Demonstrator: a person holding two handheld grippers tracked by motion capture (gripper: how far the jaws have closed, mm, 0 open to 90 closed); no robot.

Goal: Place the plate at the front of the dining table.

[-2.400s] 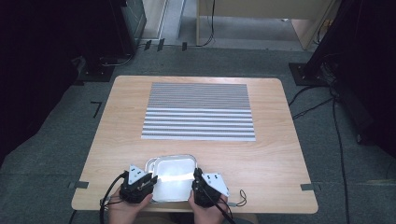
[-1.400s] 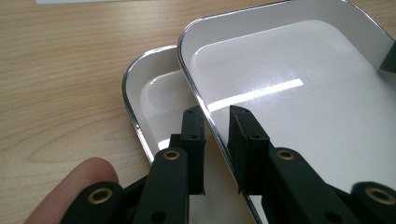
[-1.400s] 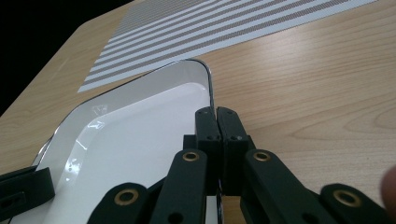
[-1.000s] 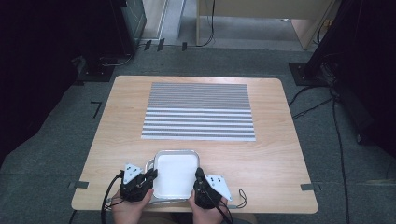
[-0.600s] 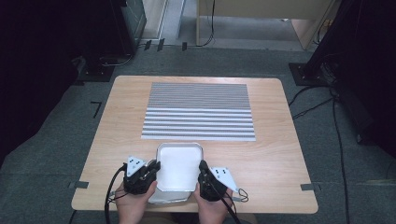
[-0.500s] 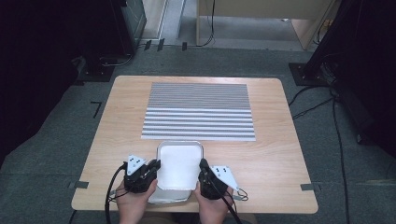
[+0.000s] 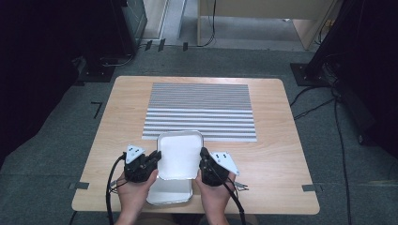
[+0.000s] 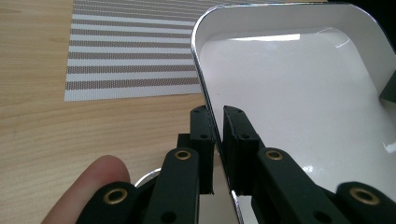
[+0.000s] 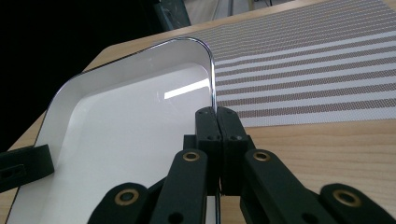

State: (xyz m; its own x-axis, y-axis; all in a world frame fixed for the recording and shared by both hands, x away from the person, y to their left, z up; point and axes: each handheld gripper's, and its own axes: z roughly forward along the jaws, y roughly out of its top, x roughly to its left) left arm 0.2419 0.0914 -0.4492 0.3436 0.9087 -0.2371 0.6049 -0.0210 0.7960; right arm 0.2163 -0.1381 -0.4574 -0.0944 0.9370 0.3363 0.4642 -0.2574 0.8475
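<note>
Both claws pinch the white tray, left claw and right claw on opposite rims. Keep it level. Lift evenly toward the striped mat.

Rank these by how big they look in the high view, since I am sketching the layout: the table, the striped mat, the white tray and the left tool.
1. The table, largest.
2. The striped mat.
3. The white tray, held raised towards the camera, so it may look bigger than it really is.
4. The left tool, smallest.
</note>
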